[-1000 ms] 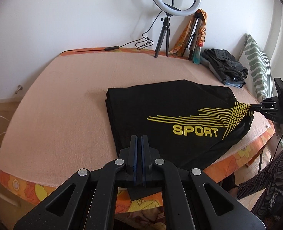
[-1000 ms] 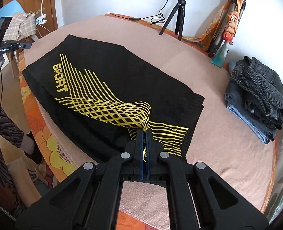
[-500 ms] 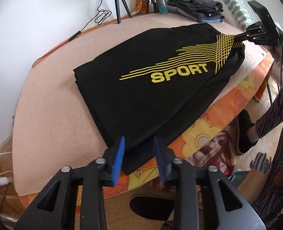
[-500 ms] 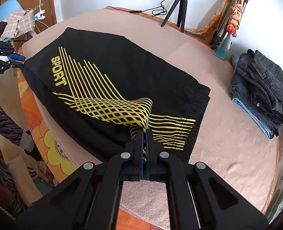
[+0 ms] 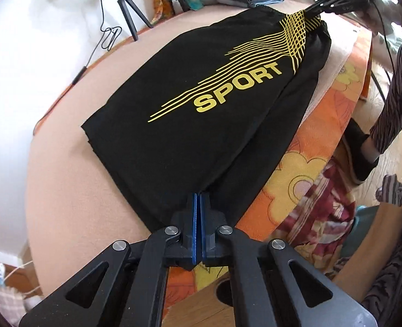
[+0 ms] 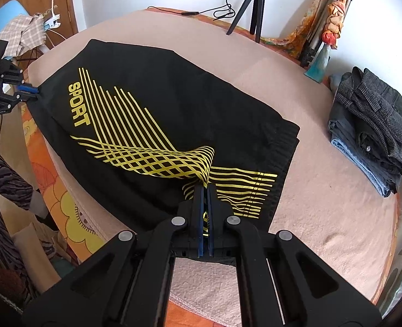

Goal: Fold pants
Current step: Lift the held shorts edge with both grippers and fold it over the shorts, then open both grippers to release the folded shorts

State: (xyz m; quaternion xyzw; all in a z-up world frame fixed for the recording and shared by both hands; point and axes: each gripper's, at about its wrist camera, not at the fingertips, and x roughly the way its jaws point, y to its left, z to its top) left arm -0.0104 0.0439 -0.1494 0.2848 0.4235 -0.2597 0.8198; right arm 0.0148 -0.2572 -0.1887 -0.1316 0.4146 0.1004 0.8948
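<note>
- Bed (image 6: 323, 218) with a peach blanket fills both views; bare blanket runs wide along the far side toward the wall, and a strip lies open between the pants and the folded clothes at the right of the right wrist view.
- Pants (image 5: 190, 125), black with yellow "SPORT" lettering and stripes, lie flat along the near side of the bed; their near edge hangs over the flowered orange bed edge (image 5: 304, 169).
- Folded clothes (image 6: 375, 130), a dark stack, sit well apart from the pants near the bed's right side.
- Tripod (image 6: 251, 8) stands on the far edge of the bed, by the wall.
- Left gripper (image 5: 200, 199) has its blue pads pressed together on the leg-end corner of the pants.
- Right gripper (image 6: 205, 190) is clamped on the waistband corner, with the striped fabric lifted in a curl above the layer below.
</note>
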